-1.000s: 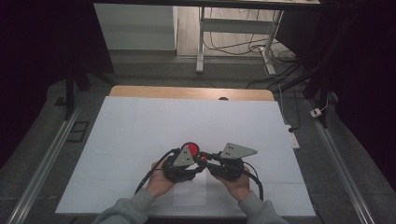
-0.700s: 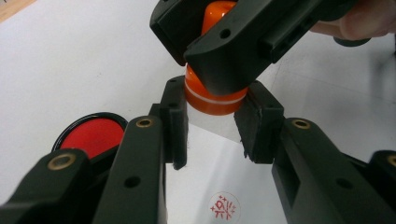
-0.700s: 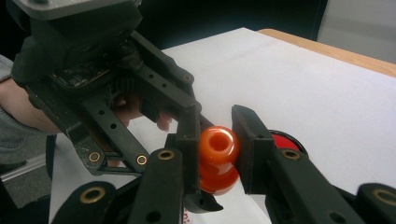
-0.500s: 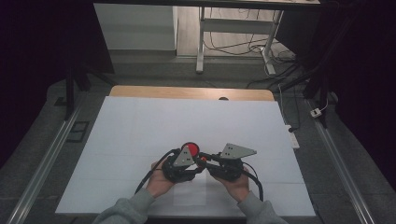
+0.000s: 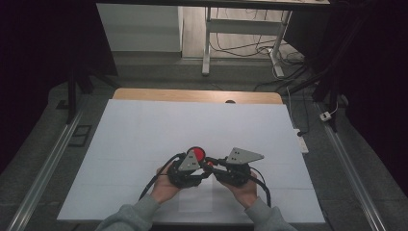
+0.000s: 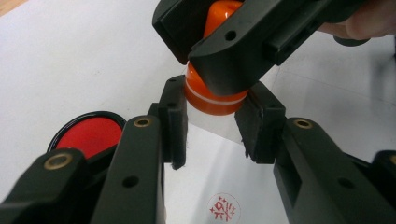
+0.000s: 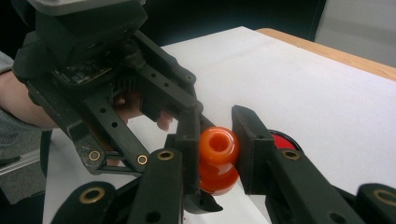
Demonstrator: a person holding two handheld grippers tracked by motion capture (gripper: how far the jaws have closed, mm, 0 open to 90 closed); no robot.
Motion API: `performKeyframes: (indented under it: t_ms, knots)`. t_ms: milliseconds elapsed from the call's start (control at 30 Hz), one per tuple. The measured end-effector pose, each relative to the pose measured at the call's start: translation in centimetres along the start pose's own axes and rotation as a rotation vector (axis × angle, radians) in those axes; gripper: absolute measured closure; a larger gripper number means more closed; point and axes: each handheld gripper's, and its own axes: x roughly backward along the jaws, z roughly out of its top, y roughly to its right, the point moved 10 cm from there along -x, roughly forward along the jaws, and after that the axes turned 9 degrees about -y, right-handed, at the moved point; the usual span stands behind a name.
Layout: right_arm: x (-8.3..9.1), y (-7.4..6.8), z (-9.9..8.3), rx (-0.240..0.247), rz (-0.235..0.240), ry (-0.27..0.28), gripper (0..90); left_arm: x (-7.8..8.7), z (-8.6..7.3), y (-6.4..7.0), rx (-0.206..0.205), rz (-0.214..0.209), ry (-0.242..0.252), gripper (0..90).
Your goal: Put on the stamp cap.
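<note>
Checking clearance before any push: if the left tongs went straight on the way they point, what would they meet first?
Probably the right tongs, closed on the orange stamp that the left tongs also hold; depth beyond is unclear.

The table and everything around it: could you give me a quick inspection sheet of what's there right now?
Surface: white sheet covering a wooden table; a red stamp print shows on it.
Job's things: orange stamp, held up off the sheet; round red ink pad lying beside it.
Clutter: nothing seen.
Grippers: right gripper shut on the stamp's knob; left gripper has its jaws on either side of the stamp's clear lower part.
Cables: black cables trail from both grippers; more wires on the floor beyond.
Surroundings: dark room, metal rails beside the table, desk legs behind.
</note>
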Motion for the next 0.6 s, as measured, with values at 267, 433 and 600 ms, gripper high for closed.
performKeyframes:
  t_ms: [267, 433, 600]
  knots:
    - [-0.07, -0.02, -0.06, 0.004, -0.004, -0.005, 72.2, -0.25, -0.25, -0.20, 0.004, 0.004, -0.017, 54.6]
    - [0.00, 0.04, -0.01, 0.004, -0.005, -0.001, 72.2, -0.28, -0.34, -0.29, 0.005, 0.005, -0.022, 49.2]
    - [0.12, 0.15, 0.05, 0.004, -0.008, 0.003, 72.2, -0.15, -0.44, -0.60, 0.017, 0.013, -0.022, 42.0]
